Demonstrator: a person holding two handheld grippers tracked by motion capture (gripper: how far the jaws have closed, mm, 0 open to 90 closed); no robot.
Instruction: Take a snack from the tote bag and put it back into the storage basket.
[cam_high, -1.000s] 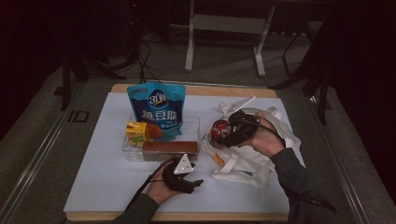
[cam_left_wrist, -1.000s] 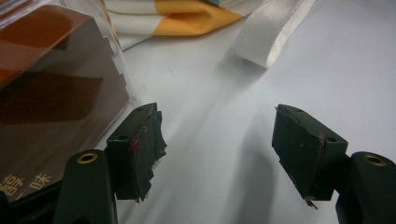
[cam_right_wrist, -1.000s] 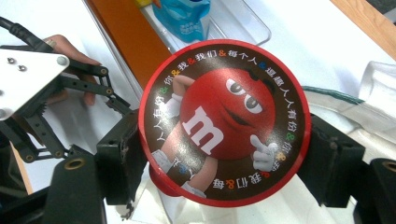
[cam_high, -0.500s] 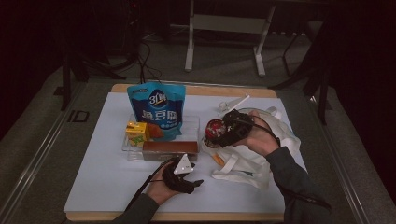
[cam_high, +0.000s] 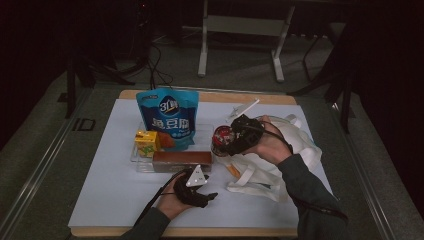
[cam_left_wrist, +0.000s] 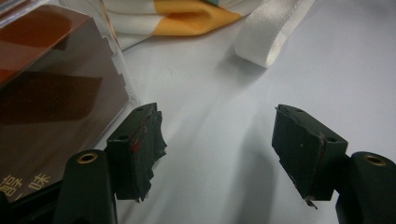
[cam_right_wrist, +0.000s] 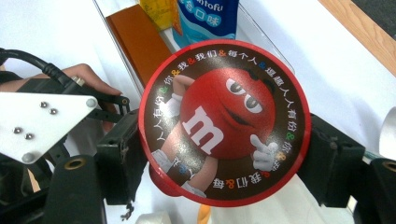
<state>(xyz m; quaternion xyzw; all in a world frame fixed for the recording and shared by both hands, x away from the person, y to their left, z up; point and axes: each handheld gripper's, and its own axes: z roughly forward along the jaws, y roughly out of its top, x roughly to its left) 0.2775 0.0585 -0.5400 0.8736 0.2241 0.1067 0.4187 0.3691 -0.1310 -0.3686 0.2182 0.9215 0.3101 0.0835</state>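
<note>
Holding round candy tub (cam_right_wrist: 224, 122) pinched in right hand-held gripper (cam_high: 235, 141), above table (cam_high: 100, 200) between tote bag (cam_high: 280, 170) and clear tray (cam_high: 137, 161). Left hand-held gripper (cam_left_wrist: 219, 149) rests spread, empty. Keep squeeze steady, tub level.

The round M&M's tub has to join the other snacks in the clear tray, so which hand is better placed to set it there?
Right: the right claw already clamps the M&M's tub beside the clear tray. The left claw rests open on the table, holding nothing.

Both tongs are black: the left tongs (cam_high: 210, 196) carry a grey three-cornered screwed plate and cable, the right tongs (cam_high: 223, 141) a cable; dark sleeves.
</note>
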